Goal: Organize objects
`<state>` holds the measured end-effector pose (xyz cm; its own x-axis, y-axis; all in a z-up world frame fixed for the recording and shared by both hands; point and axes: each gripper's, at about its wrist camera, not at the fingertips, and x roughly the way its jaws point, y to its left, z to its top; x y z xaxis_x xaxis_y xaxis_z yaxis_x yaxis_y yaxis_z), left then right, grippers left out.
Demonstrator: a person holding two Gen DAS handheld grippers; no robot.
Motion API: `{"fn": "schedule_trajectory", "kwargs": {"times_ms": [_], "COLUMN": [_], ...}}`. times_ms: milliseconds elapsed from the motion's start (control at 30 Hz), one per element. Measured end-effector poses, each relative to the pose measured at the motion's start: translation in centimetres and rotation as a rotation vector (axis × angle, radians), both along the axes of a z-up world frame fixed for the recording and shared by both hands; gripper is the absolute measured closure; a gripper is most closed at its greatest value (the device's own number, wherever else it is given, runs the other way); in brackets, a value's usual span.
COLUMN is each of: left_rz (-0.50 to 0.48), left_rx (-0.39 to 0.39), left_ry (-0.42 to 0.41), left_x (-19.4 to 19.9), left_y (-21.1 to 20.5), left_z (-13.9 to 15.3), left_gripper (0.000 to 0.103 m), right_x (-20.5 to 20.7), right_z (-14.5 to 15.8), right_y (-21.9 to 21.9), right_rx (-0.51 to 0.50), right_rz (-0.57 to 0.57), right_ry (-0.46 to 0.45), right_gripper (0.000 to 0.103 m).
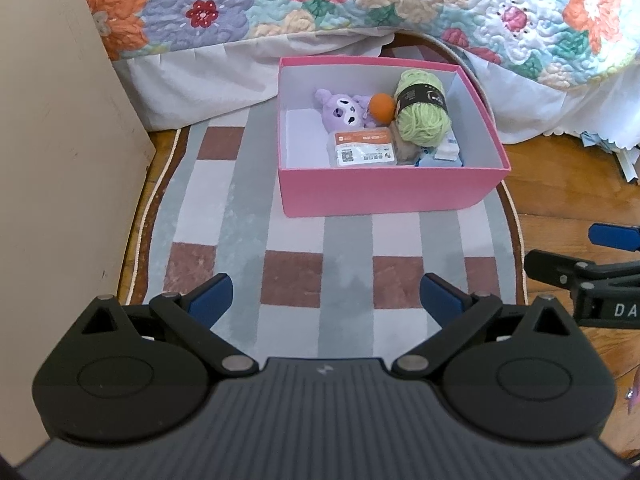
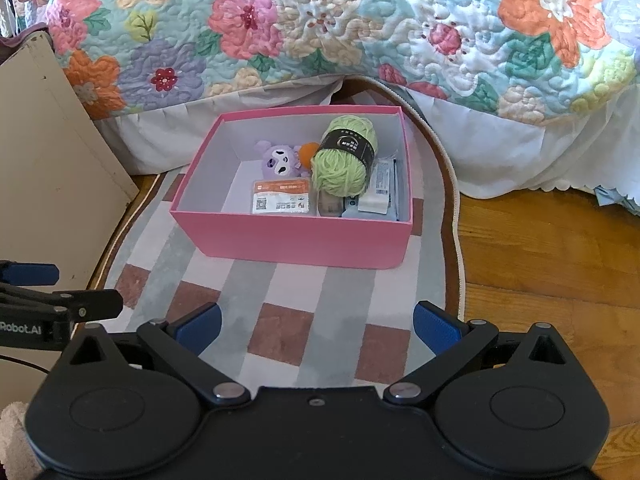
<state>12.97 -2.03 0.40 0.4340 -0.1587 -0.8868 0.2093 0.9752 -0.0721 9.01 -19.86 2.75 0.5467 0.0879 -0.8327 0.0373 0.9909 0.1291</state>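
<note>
Pink box [image 1: 384, 192] on rug [image 1: 296, 240]; both tongs spread, empty.

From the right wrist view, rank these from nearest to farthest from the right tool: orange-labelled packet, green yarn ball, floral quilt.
1. Orange-labelled packet, front of the pink box.
2. Green yarn ball, mid-box, right.
3. Floral quilt, behind the box.

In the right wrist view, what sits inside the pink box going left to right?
Purple plush toy → orange ball → green yarn ball → white packet by the right wall of the pink box. The orange-labelled packet in front overlaps several, so it is left out.
</note>
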Motion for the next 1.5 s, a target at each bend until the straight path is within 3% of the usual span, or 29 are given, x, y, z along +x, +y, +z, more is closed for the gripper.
{"fn": "schedule_trajectory", "kwargs": {"times_ms": [1500], "left_rz": [0.011], "left_rx": [0.053], "left_ry": [0.043], "left_x": [0.55], "left_y": [0.36], "left_z": [-0.26], "left_gripper": [0.002], "right_x": [-0.28], "right_z": [-0.15], "right_y": [-0.19], "right_rx": [-0.008], "right_rz": [-0.006], "right_ry": [0.018], "right_gripper": [0.0]}}
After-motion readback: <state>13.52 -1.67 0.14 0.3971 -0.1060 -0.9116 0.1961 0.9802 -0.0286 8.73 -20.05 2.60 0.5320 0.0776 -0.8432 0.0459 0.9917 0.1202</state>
